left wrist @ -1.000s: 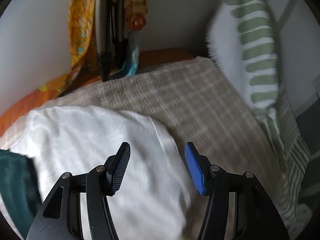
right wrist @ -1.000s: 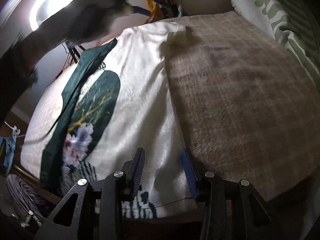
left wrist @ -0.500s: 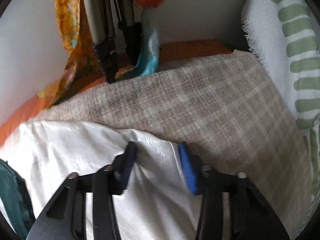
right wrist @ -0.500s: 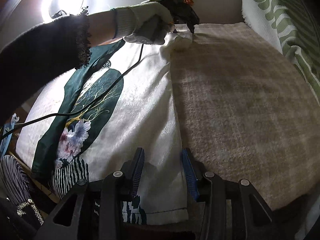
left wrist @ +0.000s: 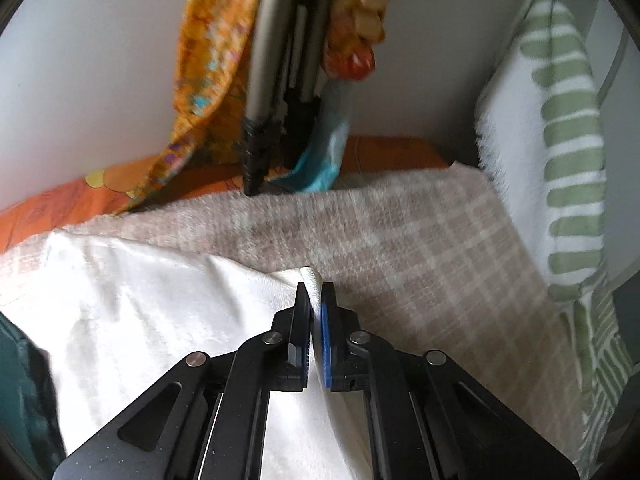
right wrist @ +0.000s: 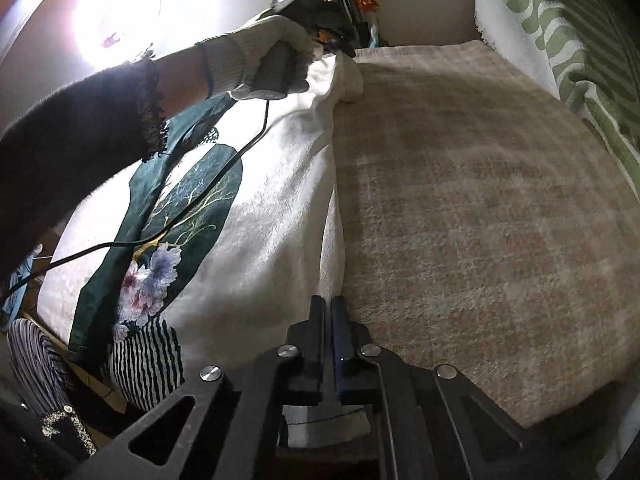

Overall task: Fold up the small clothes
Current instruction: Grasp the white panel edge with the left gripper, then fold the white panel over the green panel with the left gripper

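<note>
A white garment (right wrist: pixel 276 216) with a dark green leaf and flower print lies spread on a beige checked blanket (right wrist: pixel 480 200). My left gripper (left wrist: pixel 315 292) is shut on the garment's far right corner (left wrist: pixel 310 274), pinching a raised fold of white cloth (left wrist: pixel 160 312). In the right wrist view the left gripper (right wrist: pixel 340 46) shows at the far corner, held by a gloved hand. My right gripper (right wrist: pixel 330 306) is shut on the garment's near right edge.
A green and white striped throw (left wrist: pixel 560 152) hangs along the right side. An orange patterned cloth (left wrist: pixel 208 64) and dark tripod legs (left wrist: pixel 260 120) stand against the far wall. A black cable (right wrist: pixel 192 196) trails across the garment. A striped cloth (right wrist: pixel 36 356) lies at the lower left.
Both grippers went from open to shut on the garment's right edge. The left one moved forward to the far corner and pinched it; the right one closed on the near edge.
</note>
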A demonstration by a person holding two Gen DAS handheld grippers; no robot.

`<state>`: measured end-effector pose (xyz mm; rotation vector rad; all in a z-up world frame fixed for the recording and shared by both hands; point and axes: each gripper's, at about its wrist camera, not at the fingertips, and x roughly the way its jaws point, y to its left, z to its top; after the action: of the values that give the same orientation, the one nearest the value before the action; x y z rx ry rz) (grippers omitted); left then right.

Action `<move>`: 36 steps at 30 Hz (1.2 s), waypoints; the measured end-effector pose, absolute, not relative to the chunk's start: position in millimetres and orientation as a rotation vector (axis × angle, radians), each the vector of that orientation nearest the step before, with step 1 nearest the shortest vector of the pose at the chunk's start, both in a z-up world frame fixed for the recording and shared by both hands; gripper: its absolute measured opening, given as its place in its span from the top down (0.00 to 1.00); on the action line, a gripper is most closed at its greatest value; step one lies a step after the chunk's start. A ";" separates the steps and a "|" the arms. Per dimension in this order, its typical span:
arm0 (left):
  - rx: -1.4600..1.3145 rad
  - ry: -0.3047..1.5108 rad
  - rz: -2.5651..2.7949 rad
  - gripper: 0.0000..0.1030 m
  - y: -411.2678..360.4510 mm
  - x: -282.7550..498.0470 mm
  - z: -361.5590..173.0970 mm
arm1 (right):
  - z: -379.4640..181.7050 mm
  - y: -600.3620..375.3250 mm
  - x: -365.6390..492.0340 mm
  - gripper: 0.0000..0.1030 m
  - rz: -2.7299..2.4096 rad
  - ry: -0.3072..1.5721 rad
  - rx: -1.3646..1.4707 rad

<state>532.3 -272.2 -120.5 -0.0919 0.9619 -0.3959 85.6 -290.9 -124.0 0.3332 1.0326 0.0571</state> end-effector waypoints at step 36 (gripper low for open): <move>-0.481 0.904 -0.367 0.97 -25.8 491.7 -117.4 | -72.2 -105.1 109.0 1.00 0.364 1.167 -0.011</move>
<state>491.7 -25.8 -117.4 -0.4810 0.9035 -0.3674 109.0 -105.1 -72.2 -0.0111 1.1674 0.3643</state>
